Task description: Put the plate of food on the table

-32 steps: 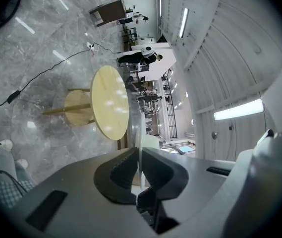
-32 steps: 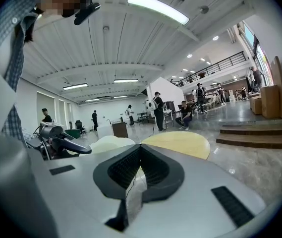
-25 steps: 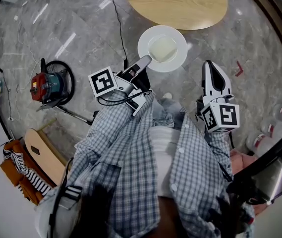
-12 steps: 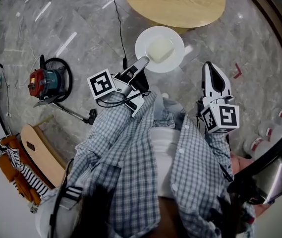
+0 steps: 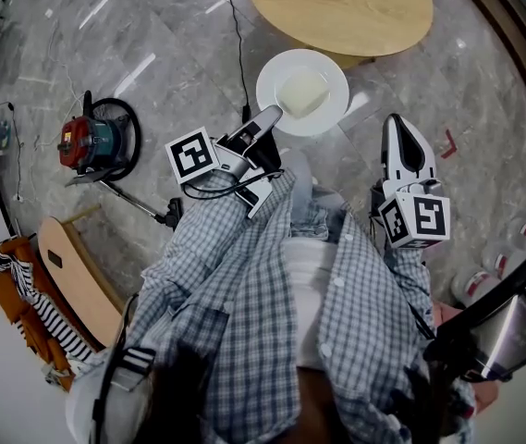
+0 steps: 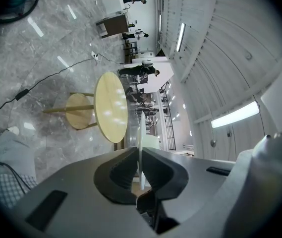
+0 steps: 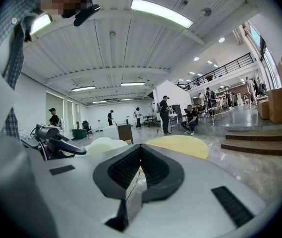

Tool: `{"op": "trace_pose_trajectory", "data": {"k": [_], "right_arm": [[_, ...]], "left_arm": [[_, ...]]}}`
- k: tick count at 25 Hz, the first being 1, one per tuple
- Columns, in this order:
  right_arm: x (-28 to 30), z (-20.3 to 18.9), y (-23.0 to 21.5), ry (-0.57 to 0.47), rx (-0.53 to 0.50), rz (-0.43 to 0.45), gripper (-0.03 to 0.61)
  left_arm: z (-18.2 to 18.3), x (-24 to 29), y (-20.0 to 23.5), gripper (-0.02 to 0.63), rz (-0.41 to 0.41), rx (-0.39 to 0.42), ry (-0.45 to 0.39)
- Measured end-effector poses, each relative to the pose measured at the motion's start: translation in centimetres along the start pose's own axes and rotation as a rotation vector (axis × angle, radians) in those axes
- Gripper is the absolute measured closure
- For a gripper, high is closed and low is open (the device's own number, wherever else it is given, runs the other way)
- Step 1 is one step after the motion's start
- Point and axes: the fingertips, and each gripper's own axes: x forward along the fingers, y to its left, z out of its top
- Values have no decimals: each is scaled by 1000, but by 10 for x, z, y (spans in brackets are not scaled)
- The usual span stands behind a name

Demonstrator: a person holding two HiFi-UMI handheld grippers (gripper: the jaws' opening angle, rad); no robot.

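Note:
A white plate [image 5: 323, 74] with a pale block of food [image 5: 301, 92] hangs over the grey floor, just short of the round wooden table [image 5: 341, 7]. My left gripper [image 5: 275, 115] is shut on the plate's near rim. In the left gripper view the plate [image 6: 140, 142] stands edge-on between the pads, with the table [image 6: 111, 108] beyond it. My right gripper [image 5: 395, 121] hovers to the right of the plate, shut and holding nothing. In the right gripper view its jaws [image 7: 141, 147] meet, with the table [image 7: 180, 145] ahead and the plate [image 7: 101, 145] to the left.
A red machine with a black hose ring [image 5: 94, 143] sits on the floor at left. A black cable [image 5: 238, 44] runs past the table. A wooden board [image 5: 73, 280] and striped cloth lie lower left, bottles [image 5: 484, 280] at right. Steps [image 7: 259, 143] rise far right.
The floor and table slide slightly to the right in the head view. Both grippers and the plate keep their places against each other.

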Motion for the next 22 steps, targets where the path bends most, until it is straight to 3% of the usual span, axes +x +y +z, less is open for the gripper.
{"op": "trace_pose_trajectory", "data": {"k": [13,22], "right_arm": [[-3,-11,-4,19,18,-33,571],[40,1,-36,40,32,-72,571]], "left_arm": [[3,3,6,594,15,9,16],[34,55,3,594,22,-9,52]]}}
